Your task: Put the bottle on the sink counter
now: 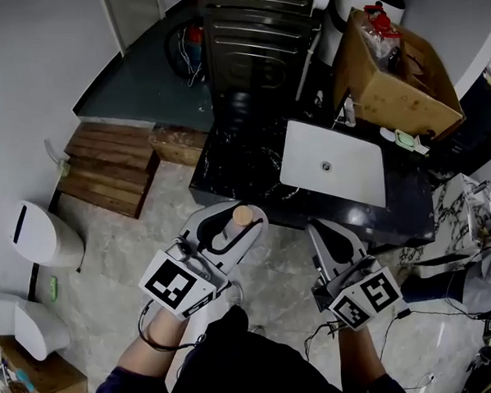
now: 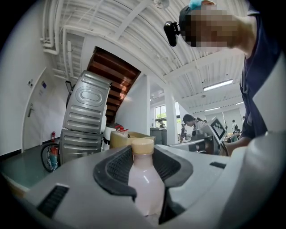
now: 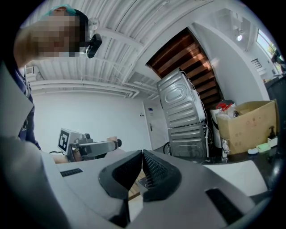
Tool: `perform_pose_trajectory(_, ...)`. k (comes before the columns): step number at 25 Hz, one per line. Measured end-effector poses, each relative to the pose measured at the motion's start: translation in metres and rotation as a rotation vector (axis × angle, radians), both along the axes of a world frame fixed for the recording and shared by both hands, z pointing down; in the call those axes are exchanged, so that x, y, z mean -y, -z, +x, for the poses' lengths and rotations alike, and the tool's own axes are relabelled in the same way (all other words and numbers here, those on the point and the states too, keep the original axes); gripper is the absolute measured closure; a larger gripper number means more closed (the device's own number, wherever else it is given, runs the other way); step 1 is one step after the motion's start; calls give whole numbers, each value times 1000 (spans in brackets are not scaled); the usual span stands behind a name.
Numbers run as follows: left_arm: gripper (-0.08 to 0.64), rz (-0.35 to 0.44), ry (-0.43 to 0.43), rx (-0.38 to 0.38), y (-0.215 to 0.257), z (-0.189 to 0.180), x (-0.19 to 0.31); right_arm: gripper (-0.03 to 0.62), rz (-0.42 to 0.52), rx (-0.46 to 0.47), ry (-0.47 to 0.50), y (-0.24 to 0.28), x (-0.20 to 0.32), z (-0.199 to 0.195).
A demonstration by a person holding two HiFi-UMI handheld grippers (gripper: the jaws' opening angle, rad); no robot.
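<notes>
My left gripper (image 1: pixel 234 222) is shut on a pale pink bottle (image 2: pixel 144 179) with a tan cap (image 1: pixel 242 215); in the left gripper view the bottle stands upright between the black pads, its cap poking above them. It hangs over the floor just short of the black sink counter (image 1: pixel 251 154). The white sink basin (image 1: pixel 332 162) lies to the right on that counter. My right gripper (image 1: pixel 334 238) sits near the counter's front edge, its jaws shut with nothing between them (image 3: pixel 141 172).
A cardboard box (image 1: pixel 395 69) with bags stands at the counter's back right. Stacked grey appliances (image 1: pixel 257 27) rise behind the counter. Wooden steps (image 1: pixel 108 166) lie on the left, and a white bin (image 1: pixel 38 235) stands at the far left.
</notes>
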State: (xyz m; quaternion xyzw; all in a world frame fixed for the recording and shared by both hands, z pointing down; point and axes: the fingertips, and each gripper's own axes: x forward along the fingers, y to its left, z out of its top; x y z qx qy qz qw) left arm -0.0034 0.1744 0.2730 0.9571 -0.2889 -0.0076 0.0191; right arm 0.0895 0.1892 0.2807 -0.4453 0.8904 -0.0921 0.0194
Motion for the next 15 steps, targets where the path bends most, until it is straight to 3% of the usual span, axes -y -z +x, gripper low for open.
perform_pose_trajectory(15,420,-12,-46,1,-1,-32,105,566,-18,-10,-31,-3,106,-35)
